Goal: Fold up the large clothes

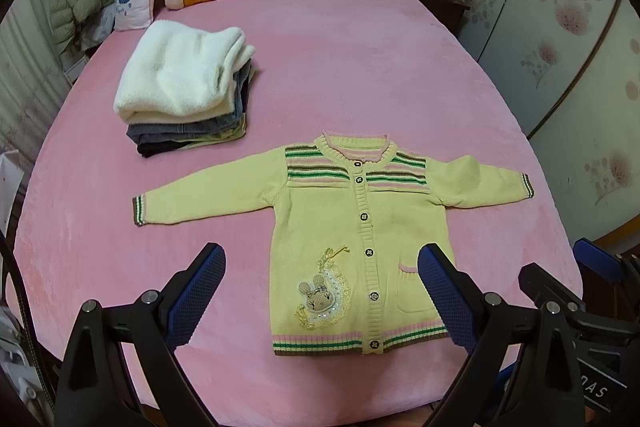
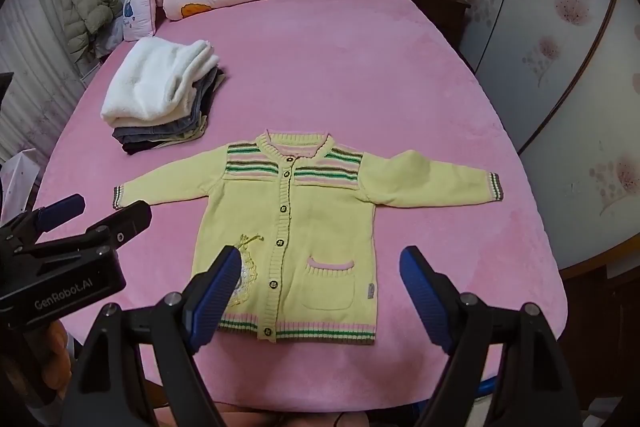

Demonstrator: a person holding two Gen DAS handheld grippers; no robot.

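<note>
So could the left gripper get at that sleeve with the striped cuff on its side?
Probably yes. The left gripper is open above the yellow cardigan, whose left sleeve lies flat on the pink bed. The folded pile sits clear beyond it.

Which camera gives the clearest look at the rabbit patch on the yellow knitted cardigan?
The left wrist view: the rabbit patch on the yellow knitted cardigan shows whole, between the fingers. In the right wrist view a blue finger pad hides most of it, leaving only its lace edge.
</note>
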